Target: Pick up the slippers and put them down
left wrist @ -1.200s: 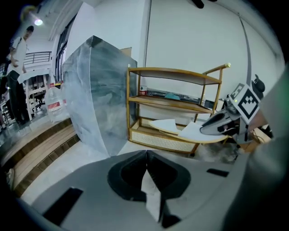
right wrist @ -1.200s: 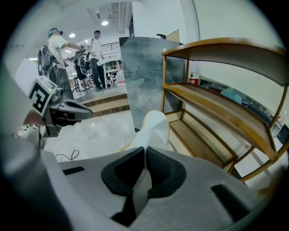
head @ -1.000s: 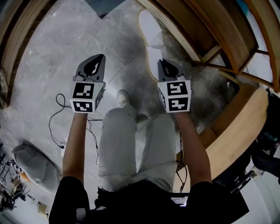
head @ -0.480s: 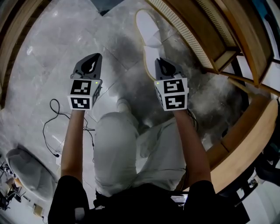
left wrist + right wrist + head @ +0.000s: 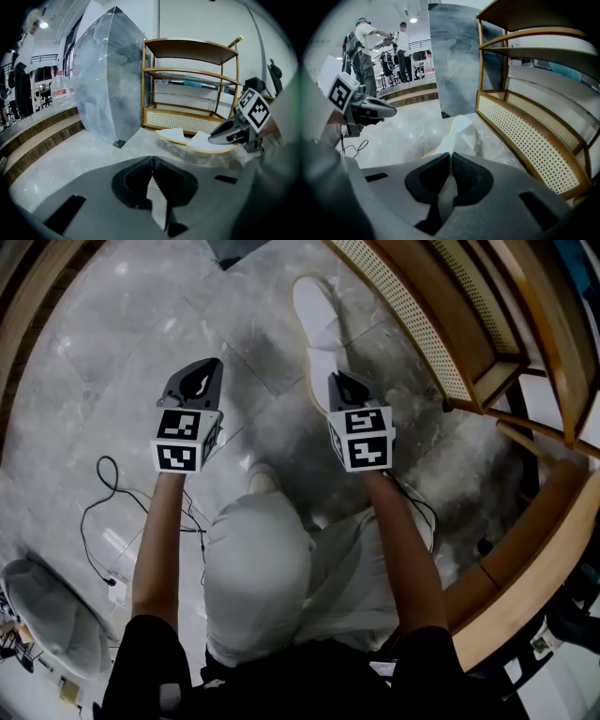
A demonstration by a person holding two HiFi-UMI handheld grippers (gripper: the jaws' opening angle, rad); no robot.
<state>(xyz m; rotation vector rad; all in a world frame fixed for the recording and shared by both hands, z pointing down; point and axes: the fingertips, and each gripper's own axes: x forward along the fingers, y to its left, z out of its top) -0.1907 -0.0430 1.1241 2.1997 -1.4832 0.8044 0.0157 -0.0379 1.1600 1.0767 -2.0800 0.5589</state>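
Two pale slippers lie end to end on the grey marble floor (image 5: pixel 112 324). The far slipper (image 5: pixel 314 306) is a white one with a yellowish sole edge, and the near slipper (image 5: pixel 319 364) continues the line toward the person. Both rest close beside the low front of a wooden shelf unit (image 5: pixel 441 324), whose bottom face is a perforated cane panel (image 5: pixel 529 136).

The right tool (image 5: pixel 450 157) points down at the near slipper, and in the head view its nose covers part of that slipper. In the left gripper view its tip sits right at the slipper's upper, though whether it touches cannot be told. Its jaws are closed tip to tip, with nothing between them. The slipper lies just beyond them.

The left tool (image 5: pixel 151 161) hangs well apart from both slippers, over bare floor to their left. Its jaws are also closed together and empty. Each tool carries its marker cube (image 5: pixel 183 439) at the back, held on a bare forearm.

Between the arms, the person's bent knee (image 5: pixel 258 559) in light trousers fills the middle of the head view. A thin black cable (image 5: pixel 98 493) loops over the floor to the left. Farther off, a tall marble-patterned panel (image 5: pixel 110 75) stands by the shelf unit. Wooden steps (image 5: pixel 42 136) run along the room's edge, and a few people (image 5: pixel 365 42) stand near them.
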